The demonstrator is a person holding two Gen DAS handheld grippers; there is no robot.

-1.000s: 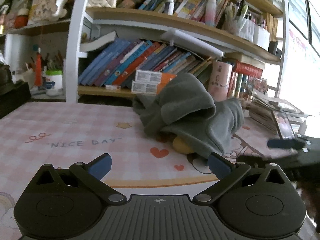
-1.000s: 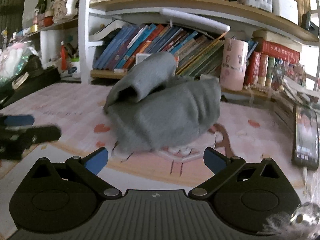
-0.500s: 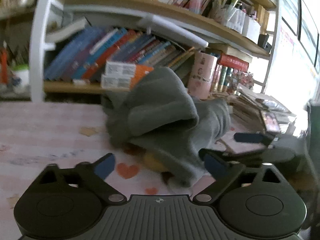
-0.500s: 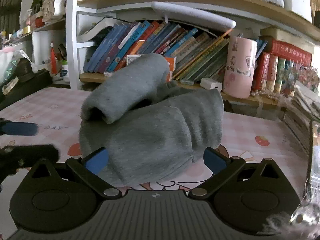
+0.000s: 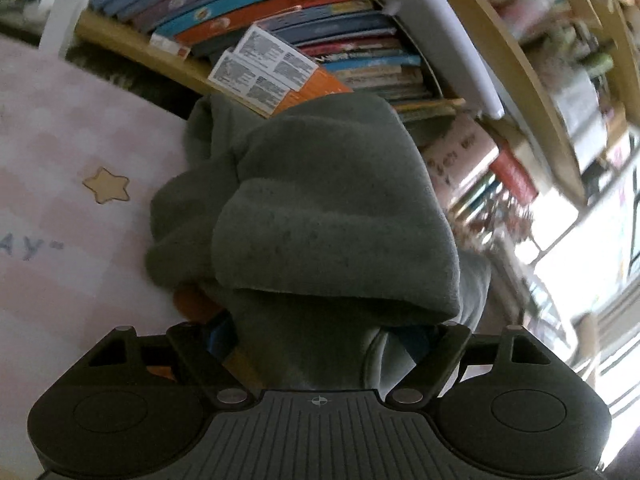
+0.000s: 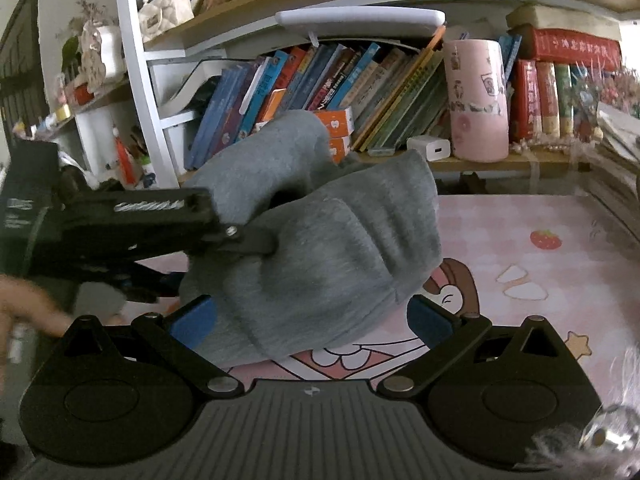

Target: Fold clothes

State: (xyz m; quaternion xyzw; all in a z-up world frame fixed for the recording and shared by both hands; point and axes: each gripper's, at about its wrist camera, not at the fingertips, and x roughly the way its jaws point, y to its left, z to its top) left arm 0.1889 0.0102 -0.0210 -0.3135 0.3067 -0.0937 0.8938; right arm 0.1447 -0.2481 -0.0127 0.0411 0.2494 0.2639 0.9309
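Garment (image 6: 320, 248) before bookshelf (image 6: 360, 4), on mat (image 6: 540, 280)

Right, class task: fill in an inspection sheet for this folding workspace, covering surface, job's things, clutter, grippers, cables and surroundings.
Surface: pink checked mat with cartoon prints.
Job's things: one grey garment, crumpled in a heap, not folded.
Clutter: white charger and pink tub on the low shelf behind the heap.
Grippers: left gripper around the garment's near edge, jaws have just been closing, no pinch seen yet; right gripper open, garment between its fingers.
Cables: nothing seen.
Surroundings: bookshelf packed with leaning books; a hand at the left edge.
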